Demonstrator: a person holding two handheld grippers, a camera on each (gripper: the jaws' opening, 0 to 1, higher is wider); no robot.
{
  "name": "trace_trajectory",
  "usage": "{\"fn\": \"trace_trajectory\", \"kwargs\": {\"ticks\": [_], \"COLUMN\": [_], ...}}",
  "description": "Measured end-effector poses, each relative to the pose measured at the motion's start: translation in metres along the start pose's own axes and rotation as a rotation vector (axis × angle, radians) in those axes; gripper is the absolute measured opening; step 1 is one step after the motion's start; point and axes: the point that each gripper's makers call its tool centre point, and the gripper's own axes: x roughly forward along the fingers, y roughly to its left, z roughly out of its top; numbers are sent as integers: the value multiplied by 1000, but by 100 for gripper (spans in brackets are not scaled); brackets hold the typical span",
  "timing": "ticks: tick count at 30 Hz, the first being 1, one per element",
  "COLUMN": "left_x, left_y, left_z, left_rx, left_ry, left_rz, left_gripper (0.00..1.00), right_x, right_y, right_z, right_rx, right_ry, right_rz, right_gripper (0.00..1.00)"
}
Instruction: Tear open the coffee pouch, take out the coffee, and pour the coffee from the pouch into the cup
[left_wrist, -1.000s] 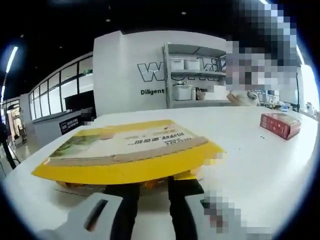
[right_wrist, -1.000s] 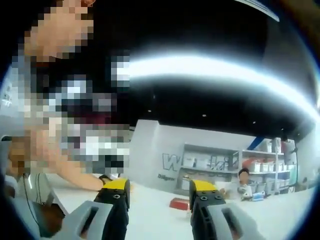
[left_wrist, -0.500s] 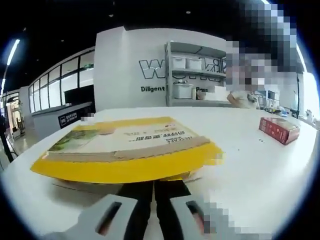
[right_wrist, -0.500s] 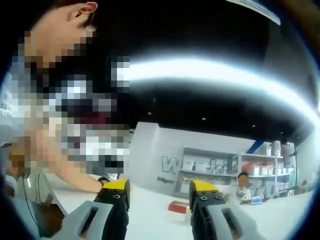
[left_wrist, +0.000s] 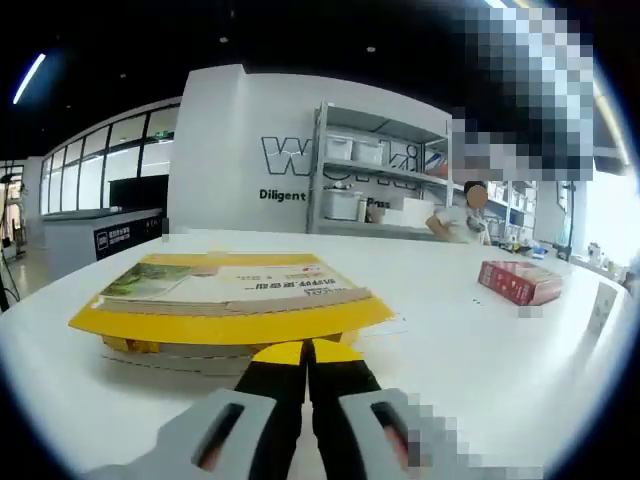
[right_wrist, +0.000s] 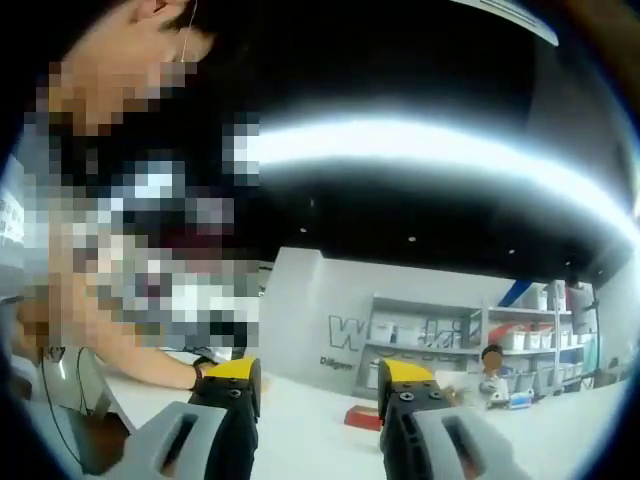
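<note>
Left gripper (left_wrist: 306, 352) jaws together, seemingly empty, by flat yellow carton (left_wrist: 232, 300); right gripper (right_wrist: 318, 375) jaws apart. Locate pouch first.

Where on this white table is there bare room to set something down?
Bare white table lies between the yellow box and the red box, and beyond both toward the far edge. It is crowded just ahead of the left gripper, where the yellow box sits.
</note>
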Motion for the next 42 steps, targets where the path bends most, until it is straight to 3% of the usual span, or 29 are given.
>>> {"fn": "trace_trajectory", "kwargs": {"ticks": [8,14,15,17,19,23,31,36,38,42], "left_x": [-34,-57,-59,-65,-66,-66,-65,-68,-67,-68], "left_y": [-3,5,11,18,28,33,40,31,31,30], "left_z": [2,8,8,16,15,19,20,20,16,19], "left_rx": [-95,7,17,35,38,114,100,103,141,134], "left_ry": [3,12,24,-14,1,-57,-101,-137,-120,-134], "left_rz": [-139,-231,-221,-251,-241,-267,-286,-340,-322,-331], "left_gripper": [3,3,3,3,3,3,3,4,4,4], "right_x": [13,33,36,45,55,83,145,175,185,206], "right_y": [18,57,64,73,83,102,147,158,160,160], "right_z": [-16,-30,-32,-35,-37,-42,-54,-59,-63,-73], "right_rx": [51,116,129,137,148,155,160,171,174,168], "right_ry": [13,26,32,27,22,9,-8,5,13,31], "right_rz": [37,125,144,161,188,243,374,407,416,429], "right_gripper": [47,46,45,44,43,43,40,40,40,40]}}
